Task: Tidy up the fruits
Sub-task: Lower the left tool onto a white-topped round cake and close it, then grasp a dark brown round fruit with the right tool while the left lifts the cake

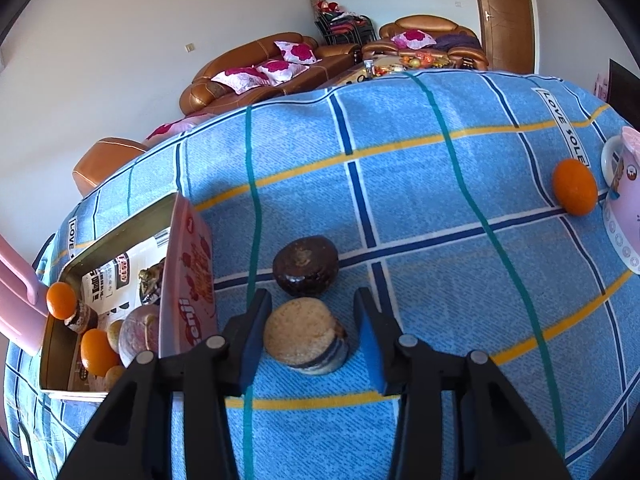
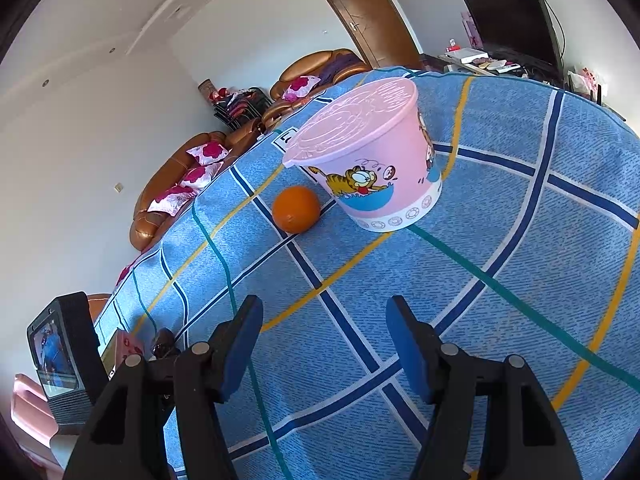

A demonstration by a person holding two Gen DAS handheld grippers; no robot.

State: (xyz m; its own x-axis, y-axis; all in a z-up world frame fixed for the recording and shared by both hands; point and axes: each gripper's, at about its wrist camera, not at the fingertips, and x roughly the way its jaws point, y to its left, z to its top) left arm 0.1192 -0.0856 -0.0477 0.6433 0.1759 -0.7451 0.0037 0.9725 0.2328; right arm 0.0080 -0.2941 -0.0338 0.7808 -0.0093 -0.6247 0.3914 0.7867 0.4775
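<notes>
A tan round fruit [image 1: 304, 336] lies on the blue checked cloth between the fingers of my left gripper [image 1: 313, 293]. The left pad is at its side and a small gap shows at the right pad, so the gripper is open around it. Just beyond sits a dark brown fruit [image 1: 306, 266]. To the left stands an open tin box [image 1: 120, 232] holding oranges [image 1: 96, 352] and other fruits, its red lid [image 1: 188, 280] upright. A lone orange [image 2: 297, 209] rests beside a lidded pink bucket [image 2: 368, 160]. My right gripper [image 2: 324, 302] hovers open and empty over the cloth, well short of that orange.
A pink chair [image 1: 16, 300] stands left of the tin. A small screen device [image 2: 60, 356] shows at the left of the right wrist view. Brown sofas [image 1: 256, 72], a door and a TV [image 2: 512, 20] lie beyond the table's far edge.
</notes>
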